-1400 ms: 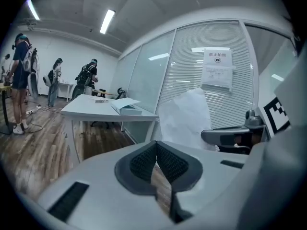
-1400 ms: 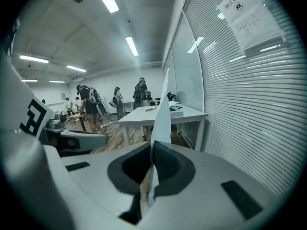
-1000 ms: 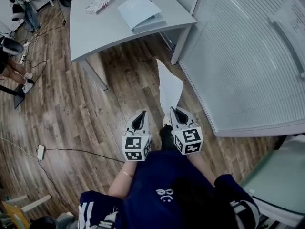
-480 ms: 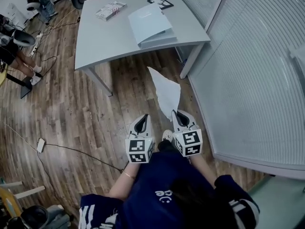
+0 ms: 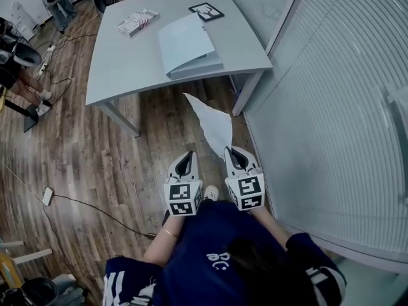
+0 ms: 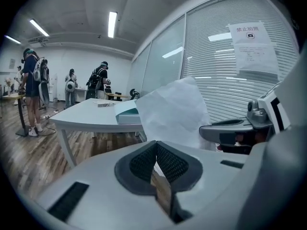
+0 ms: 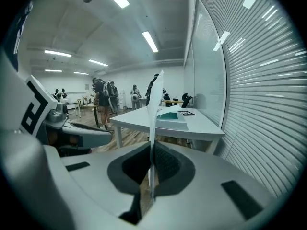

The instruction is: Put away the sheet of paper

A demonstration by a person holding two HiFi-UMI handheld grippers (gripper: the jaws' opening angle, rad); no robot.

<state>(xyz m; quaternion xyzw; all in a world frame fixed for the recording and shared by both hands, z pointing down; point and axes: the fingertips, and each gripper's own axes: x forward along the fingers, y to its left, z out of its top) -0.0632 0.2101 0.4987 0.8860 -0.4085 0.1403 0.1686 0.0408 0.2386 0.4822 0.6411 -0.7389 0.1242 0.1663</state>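
Observation:
A white sheet of paper [image 5: 211,122] stands on edge in the air, pinched at its near corner by my right gripper [image 5: 230,152], which is shut on it. In the right gripper view the paper [image 7: 154,104] rises edge-on from between the pads. My left gripper [image 5: 185,162] is beside it on the left, shut with nothing in it; its pads [image 6: 168,163] meet. The left gripper view shows the paper [image 6: 172,110] just to the right. Ahead, a light blue folder [image 5: 186,44] lies on the grey table [image 5: 124,62].
A striped booklet [image 5: 136,21] and a black-framed marker card [image 5: 206,11] lie farther back on the table. A glass wall with blinds [image 5: 331,107] runs along the right. Cables and a power strip [image 5: 46,196] lie on the wood floor at left. People stand far off [image 6: 33,80].
Both grippers have moved forward toward the table, the right one carrying the paper. The table and folder now lie closer in the head view.

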